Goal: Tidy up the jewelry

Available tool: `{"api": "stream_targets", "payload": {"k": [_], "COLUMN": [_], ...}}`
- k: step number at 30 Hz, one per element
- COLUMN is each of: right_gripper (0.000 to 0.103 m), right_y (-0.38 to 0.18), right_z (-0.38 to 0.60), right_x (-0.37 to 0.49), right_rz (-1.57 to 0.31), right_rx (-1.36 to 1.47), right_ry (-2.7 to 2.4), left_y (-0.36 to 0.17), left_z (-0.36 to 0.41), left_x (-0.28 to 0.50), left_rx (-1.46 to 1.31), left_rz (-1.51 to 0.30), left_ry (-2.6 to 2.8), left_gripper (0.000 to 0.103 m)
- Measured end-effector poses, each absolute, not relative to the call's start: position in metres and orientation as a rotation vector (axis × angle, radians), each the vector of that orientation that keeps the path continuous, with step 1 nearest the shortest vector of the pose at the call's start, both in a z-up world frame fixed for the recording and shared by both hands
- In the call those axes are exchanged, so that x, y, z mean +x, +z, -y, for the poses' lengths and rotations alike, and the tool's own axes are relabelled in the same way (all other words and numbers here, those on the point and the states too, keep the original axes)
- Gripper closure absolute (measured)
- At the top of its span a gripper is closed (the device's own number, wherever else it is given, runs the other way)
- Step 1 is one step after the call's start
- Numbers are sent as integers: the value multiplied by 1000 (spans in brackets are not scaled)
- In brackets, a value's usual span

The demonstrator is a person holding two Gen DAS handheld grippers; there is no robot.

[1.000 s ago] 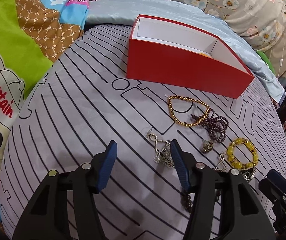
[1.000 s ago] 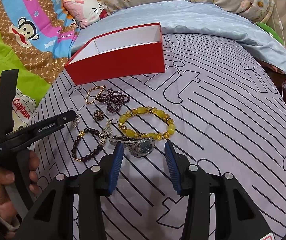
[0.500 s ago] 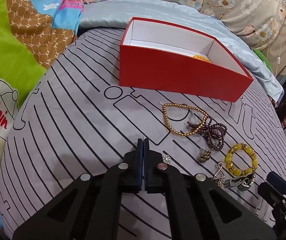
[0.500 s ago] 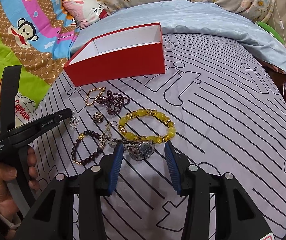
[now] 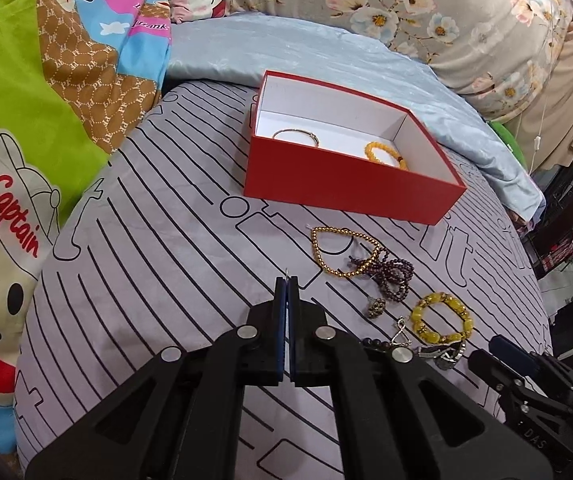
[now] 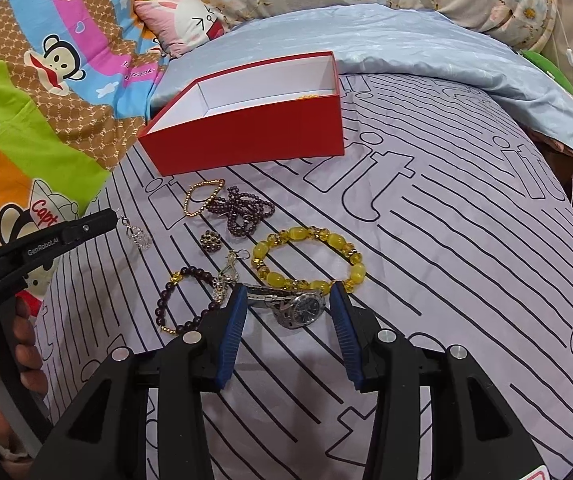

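"captain" on quilt (image 5: pixel 14 216); "genrobot.ai" on left gripper (image 6: pixel 104 220)

The box (image 6: pixel 246 136) sits on the bed (image 6: pixel 446 240), at twelve o'clock from the loose jewelry. In the box lie a bangle (image 5: pixel 296 136) at its nine o'clock side and a bead bracelet (image 5: pixel 384 152) at its three o'clock side. In the right wrist view, a bead chain (image 6: pixel 202 196) lies just at six o'clock of the box, touching a bead tangle (image 6: pixel 242 212) at its three o'clock. At six o'clock of these lies a brooch (image 6: pixel 209 240). At four o'clock of the brooch lies a chunky bracelet (image 6: pixel 306 260), with a watch (image 6: pixel 298 308) touching its six o'clock edge. At nine o'clock of the watch lie an earring (image 6: pixel 226 272) and a dark bracelet (image 6: pixel 182 304).
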State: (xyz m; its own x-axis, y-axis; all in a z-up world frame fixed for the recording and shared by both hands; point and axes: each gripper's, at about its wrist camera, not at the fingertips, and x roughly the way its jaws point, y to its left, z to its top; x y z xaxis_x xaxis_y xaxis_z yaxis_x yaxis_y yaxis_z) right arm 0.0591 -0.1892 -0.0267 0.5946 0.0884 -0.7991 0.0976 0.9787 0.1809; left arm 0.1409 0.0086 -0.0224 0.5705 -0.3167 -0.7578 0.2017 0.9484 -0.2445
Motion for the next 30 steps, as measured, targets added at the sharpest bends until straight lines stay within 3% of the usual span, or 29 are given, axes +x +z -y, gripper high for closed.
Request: {"api": "stream_targets", "payload": {"k": [3,14,30], "right_gripper": [60,85,86], "right_y": [-26,-40,-62], "right_z": [182,149,151], "right_x": [63,97,118], "right_rz": [-938,-976,-1010], "right_rx": [210,206,200], "right_ry": [26,134,99], "left_y": [-20,-23,-29], "left_z": [-10,-13,-14], "left_x": [138,132,133], "left_rx": [-138,-144,-154], "left_rz": [-911,-930,-947], "left_ry": [-310,-314,-316], "left_gripper": [103,103,103]}}
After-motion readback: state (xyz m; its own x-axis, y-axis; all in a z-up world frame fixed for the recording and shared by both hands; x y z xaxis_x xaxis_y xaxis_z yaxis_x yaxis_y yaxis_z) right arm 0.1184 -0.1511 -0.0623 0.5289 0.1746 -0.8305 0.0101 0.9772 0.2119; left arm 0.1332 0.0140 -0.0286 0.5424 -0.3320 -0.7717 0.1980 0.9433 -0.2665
